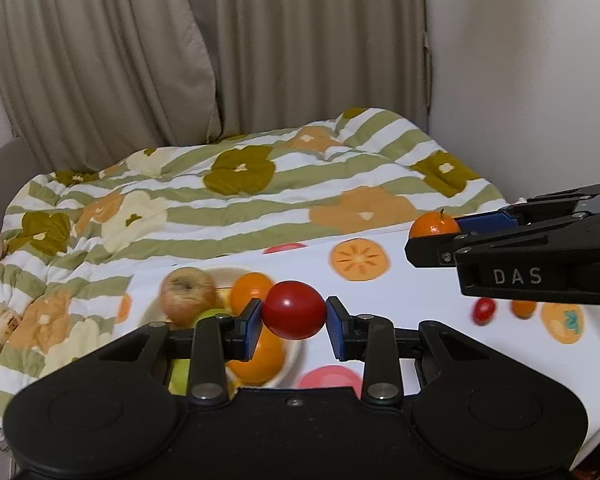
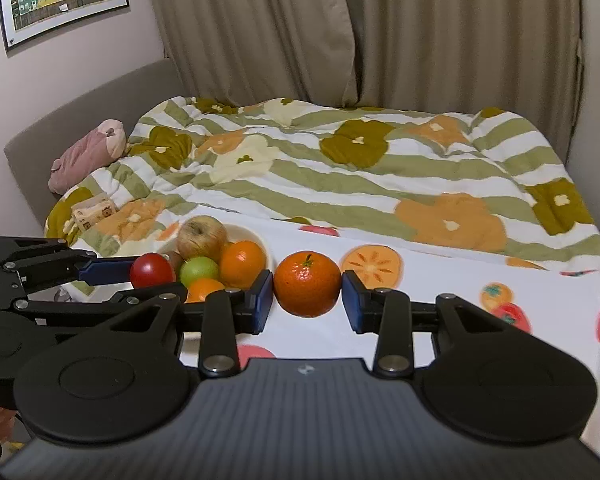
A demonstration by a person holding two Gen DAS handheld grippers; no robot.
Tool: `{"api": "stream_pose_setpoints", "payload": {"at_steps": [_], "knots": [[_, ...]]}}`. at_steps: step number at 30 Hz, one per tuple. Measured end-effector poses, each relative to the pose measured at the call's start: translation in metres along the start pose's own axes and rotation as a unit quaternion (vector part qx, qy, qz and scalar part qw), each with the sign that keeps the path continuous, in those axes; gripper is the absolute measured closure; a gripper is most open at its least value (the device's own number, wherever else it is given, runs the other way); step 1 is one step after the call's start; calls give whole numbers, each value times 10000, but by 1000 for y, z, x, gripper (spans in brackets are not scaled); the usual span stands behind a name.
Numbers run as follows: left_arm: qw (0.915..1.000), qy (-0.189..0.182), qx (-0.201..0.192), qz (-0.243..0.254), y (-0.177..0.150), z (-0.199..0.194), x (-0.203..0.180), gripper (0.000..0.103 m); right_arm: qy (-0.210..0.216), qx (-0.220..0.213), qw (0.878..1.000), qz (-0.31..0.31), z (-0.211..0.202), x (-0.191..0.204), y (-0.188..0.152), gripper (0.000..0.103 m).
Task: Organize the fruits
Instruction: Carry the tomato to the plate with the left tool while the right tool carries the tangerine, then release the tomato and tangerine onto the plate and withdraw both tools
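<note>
Left wrist view: my left gripper [image 1: 294, 315] clamps a red tomato [image 1: 294, 315] just above the bowl [image 1: 290, 364]; I should lower before releasing.

Right wrist view: my right gripper [image 2: 307, 290] pinches the mandarin [image 2: 307, 290] right of the bowl [image 2: 256, 238]; it goes in second.

Both wrist views face bed [image 1: 228, 200], close over shared bowl [image 2: 256, 240].
</note>
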State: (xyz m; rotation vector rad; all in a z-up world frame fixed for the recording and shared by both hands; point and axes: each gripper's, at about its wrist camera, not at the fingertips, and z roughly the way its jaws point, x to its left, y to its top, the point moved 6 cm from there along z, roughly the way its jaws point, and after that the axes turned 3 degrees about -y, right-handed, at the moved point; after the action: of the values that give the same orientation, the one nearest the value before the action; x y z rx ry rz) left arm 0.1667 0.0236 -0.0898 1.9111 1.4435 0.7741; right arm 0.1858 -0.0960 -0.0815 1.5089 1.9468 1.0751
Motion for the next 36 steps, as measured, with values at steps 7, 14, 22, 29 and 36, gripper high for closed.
{"api": "stream_pose_setpoints", "payload": {"at_steps": [7, 14, 22, 29, 36], "knots": [[9998, 46, 146, -124, -5, 21, 56, 66, 36, 143, 9999, -12, 40, 40, 14, 51], [9987, -31, 433, -284, -14, 56, 103, 66, -16, 298, 9995, 62, 80, 70, 20, 51], [9963, -257, 810, -97, -29, 96, 126, 66, -158, 449, 9985, 278, 116, 90, 17, 51], [9949, -464, 880, 182, -32, 109, 128, 59, -361, 498, 9973, 398, 127, 92, 15, 51], [9962, -529, 592, 367, -27, 92, 129, 6, -431, 505, 9974, 294, 125, 93, 20, 51]]}}
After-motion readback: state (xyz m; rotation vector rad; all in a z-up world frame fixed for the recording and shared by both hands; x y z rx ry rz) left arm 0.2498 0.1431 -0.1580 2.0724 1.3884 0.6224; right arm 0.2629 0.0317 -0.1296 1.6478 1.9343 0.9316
